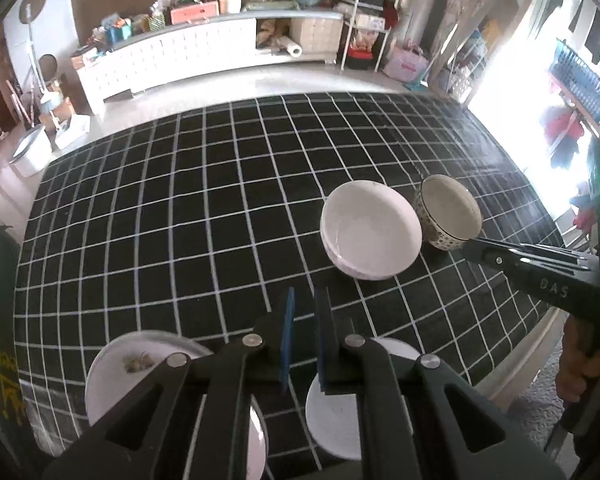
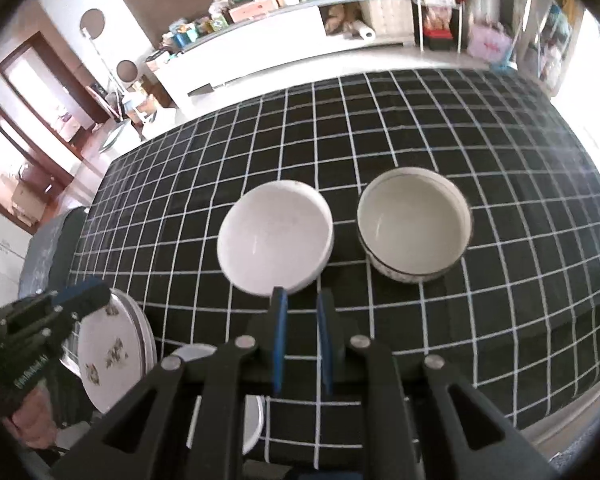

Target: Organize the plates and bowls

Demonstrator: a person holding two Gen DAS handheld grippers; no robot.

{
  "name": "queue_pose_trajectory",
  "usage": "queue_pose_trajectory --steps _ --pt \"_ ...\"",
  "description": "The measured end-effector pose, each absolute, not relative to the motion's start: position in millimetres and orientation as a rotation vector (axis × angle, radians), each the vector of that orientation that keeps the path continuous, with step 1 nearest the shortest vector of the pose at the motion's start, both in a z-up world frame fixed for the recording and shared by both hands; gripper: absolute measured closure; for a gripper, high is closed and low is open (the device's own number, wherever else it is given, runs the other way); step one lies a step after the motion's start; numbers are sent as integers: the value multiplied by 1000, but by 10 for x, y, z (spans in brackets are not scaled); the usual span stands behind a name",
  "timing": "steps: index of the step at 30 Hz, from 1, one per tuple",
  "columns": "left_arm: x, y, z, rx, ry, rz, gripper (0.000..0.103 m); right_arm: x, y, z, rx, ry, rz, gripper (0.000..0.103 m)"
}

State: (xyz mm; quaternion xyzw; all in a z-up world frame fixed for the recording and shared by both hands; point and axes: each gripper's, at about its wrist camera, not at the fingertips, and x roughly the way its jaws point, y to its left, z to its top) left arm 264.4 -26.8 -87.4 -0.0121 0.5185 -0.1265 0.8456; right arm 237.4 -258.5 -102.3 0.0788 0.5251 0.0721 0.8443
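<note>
A white bowl (image 1: 370, 230) (image 2: 276, 236) and a patterned bowl (image 1: 450, 210) (image 2: 414, 224) stand side by side on the black grid tablecloth (image 1: 200, 200) (image 2: 500, 200). A flowered plate (image 1: 136, 368) (image 2: 108, 356) and a small white plate (image 1: 336, 412) (image 2: 252, 420) lie at the near edge. My left gripper (image 1: 305, 300) is open and empty above the two plates. My right gripper (image 2: 302, 298) is open and empty, its tips just short of the white bowl's near rim; in the left wrist view it (image 1: 472, 246) reaches beside the patterned bowl.
A dark chair back (image 1: 0, 320) (image 2: 48, 256) stands at the table's left edge. A long white counter (image 1: 220, 52) (image 2: 280, 40) with clutter runs behind the table. Shelves (image 1: 364, 12) stand at the back right.
</note>
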Motion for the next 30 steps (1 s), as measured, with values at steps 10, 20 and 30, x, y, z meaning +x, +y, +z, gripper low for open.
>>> queue_pose_trajectory --steps 10,20,30 --pt "3382 -378 -1300 -164 1254 -349 90 2909 -2651 -1288 262 1258 121 84" --pt "3698 -509 -1632 -151 1319 -366 90 3128 -2643 -1503 239 1318 84 84" --pt "3669 -725 -1885 -81 1336 -361 91 3205 -2611 -1722 252 1374 96 84"
